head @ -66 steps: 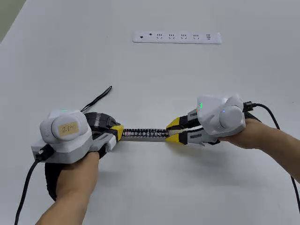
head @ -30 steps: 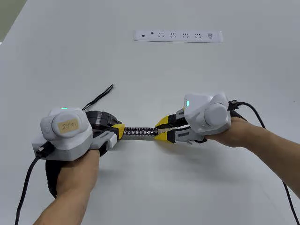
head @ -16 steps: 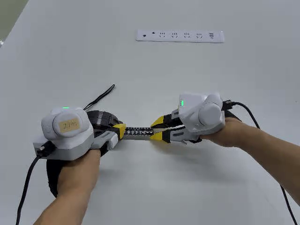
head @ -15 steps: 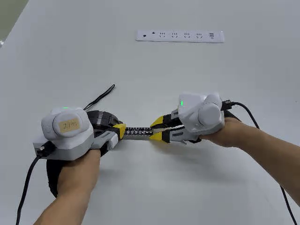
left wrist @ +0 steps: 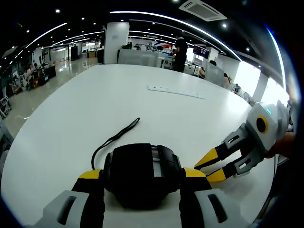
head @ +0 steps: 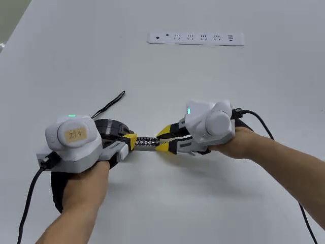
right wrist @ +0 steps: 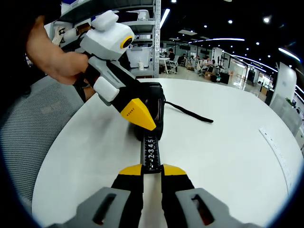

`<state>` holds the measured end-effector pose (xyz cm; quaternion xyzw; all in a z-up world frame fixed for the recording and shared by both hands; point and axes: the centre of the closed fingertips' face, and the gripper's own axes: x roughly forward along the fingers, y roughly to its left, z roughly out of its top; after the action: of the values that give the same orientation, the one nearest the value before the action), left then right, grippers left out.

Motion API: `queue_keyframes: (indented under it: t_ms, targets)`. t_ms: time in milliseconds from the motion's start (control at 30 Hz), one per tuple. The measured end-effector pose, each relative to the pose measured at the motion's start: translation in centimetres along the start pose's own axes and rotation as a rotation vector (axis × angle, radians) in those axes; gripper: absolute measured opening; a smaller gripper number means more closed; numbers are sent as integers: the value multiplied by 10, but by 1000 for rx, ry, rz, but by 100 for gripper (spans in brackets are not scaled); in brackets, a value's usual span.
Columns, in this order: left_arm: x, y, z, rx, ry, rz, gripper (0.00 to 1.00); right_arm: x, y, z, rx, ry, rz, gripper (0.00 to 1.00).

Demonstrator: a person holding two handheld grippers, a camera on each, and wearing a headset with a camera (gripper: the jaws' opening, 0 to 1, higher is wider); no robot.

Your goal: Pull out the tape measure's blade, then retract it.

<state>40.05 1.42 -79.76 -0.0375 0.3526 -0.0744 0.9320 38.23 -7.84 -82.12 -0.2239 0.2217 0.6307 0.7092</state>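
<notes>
Closing in from 3 o'clock, the right gripper sits nearer its partner than it did two seconds ago, and the bared stretch of blade between them has shortened. Its yellow, wedge-shaped jaw tips are pinched together on the blade's free end; in the right gripper view the narrow, dark steel strip runs straight away toward 12 o'clock, with pale numerals printed along it. At 9 o'clock in the head view, the left gripper clamps the tape measure, one yellow-tipped jaw pressed to each side of the rounded, matte black case with its ribbed panel on top. The case rests on the smooth white table. A thin black wrist strap lies slack on the surface, trailing from the case toward 12 o'clock. Well beyond, also at 12 o'clock, a long, flat white power strip lies crosswise. Bare hands grip both glossy white gripper housings, each with a black cable leading off.
</notes>
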Motion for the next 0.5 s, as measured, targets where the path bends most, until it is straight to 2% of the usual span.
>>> queue_keyframes:
  t_ms: [500]
  targets:
    - [0,0,0,-1,1,1,60,9,0,7,-7,-6,1,12]
